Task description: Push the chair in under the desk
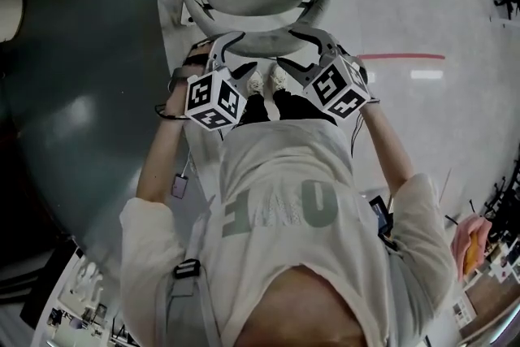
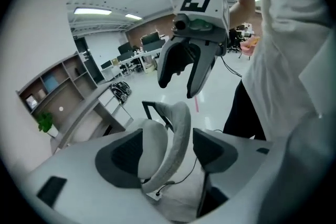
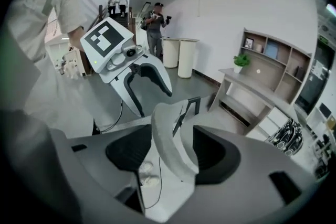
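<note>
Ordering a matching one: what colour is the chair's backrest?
Light grey backrest; left gripper view shows best.

Wall shelf (image 3: 269, 52) with cubbies at right, small plant (image 3: 241, 60) just left of it. 2 white cylinders (image 3: 178, 56) side by side on the floor by the far wall. 1 person (image 3: 155, 29) stands just left of them, 2 more people (image 3: 116, 5) further back. Red line (image 1: 400, 57) on glossy floor. Ceiling strip light (image 2: 93, 10). Far tables with monitors (image 2: 140, 49).
</note>
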